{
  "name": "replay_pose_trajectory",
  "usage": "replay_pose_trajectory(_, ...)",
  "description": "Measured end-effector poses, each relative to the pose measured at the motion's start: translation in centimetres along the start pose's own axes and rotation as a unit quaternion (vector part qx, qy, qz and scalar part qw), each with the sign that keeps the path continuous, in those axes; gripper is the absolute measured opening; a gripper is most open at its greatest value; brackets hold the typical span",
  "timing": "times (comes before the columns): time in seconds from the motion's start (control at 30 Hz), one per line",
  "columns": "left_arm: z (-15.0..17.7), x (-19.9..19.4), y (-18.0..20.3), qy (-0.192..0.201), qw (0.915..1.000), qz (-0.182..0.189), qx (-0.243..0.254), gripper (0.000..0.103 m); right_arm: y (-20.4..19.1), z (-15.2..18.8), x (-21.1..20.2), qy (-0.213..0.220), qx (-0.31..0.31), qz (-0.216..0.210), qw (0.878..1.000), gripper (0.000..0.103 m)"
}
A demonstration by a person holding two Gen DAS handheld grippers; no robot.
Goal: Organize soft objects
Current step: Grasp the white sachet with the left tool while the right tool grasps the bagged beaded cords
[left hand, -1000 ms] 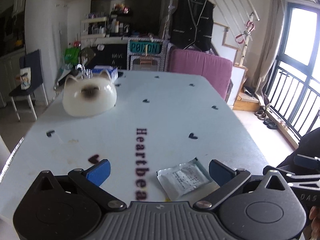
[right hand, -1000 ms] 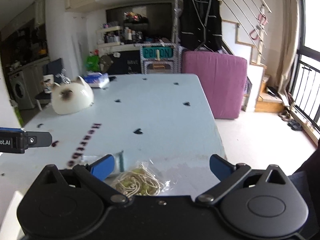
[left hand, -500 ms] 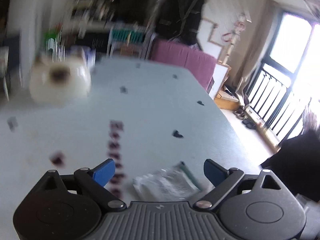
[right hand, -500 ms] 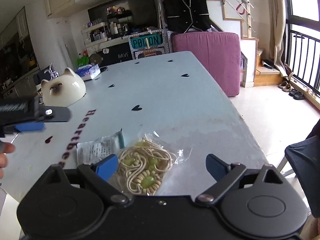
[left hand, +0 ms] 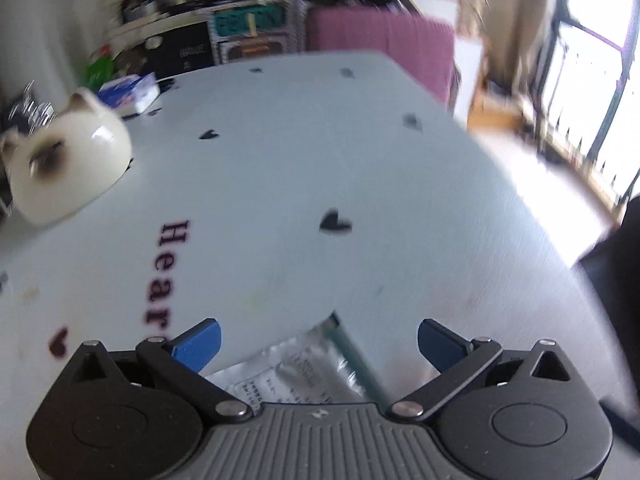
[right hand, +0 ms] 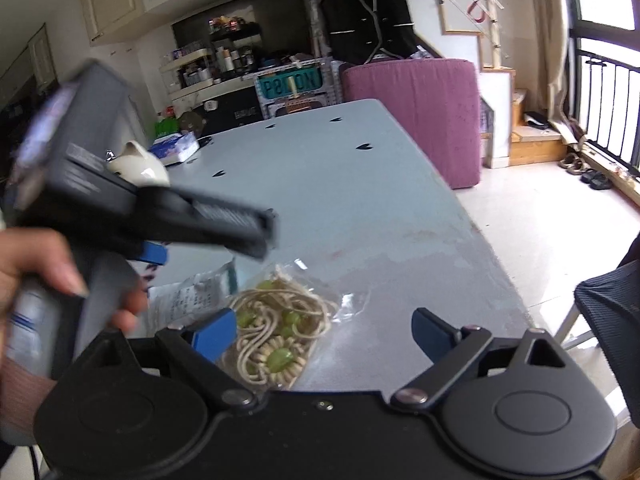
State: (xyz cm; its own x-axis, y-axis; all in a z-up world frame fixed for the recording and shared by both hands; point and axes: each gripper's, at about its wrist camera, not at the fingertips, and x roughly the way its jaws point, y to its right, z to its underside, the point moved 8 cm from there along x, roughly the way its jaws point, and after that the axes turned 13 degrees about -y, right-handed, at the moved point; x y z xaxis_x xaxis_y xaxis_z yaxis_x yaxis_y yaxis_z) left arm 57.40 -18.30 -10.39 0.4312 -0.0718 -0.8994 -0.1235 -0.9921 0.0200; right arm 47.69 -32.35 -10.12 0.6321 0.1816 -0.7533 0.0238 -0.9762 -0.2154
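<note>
A silver foil packet [left hand: 298,372] lies flat on the pale blue table, right under my open left gripper [left hand: 318,344], between its blue pads. It also shows in the right wrist view [right hand: 196,294], beside a clear bag of beige cord with green beads [right hand: 276,336]. My right gripper [right hand: 322,334] is open just above that bag, its left pad [right hand: 214,330] over the bag's edge. The left gripper's body [right hand: 120,200] crosses the right wrist view at the left, held by a hand.
A cream cat-shaped dome [left hand: 66,162] sits at the table's far left, with a blue-and-white tissue pack [left hand: 128,90] behind it. A pink sofa [right hand: 416,108] stands past the far edge. A dark chair [right hand: 612,320] is at the near right.
My left gripper has swung right and closer, over the foil packet. My right gripper has pulled back and tilted down, bringing the bead bag into fuller view. Both stay open.
</note>
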Motion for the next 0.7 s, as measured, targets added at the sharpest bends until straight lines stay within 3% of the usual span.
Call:
replay_pose_trajectory(0.1,0.9,1.3,0.6,-0.018,0.9969,-0.056,0.053,0.103,-1.0,0.4,0.7,-0.010,-0.026,-0.002,1.000,0.095)
replay_pose_trajectory(0.17,1.4,1.4,-0.2,-0.018,0.9953,-0.075,0.060,0.103,-1.4,0.8,1.4,-0.018,-0.039,0.016,0.999,0.095)
replay_pose_trajectory(0.57,4.0,-0.1,-5.1,-0.038,0.9936,-0.092,0.054,0.103,1.6,0.6,0.7,-0.017,-0.017,0.051,0.998,0.094)
replay_pose_trajectory(0.7,4.7,-0.8,-6.2,-0.031,0.9949,-0.082,0.049,0.103,1.0,-0.4,0.2,0.013,0.017,-0.001,1.000,0.095)
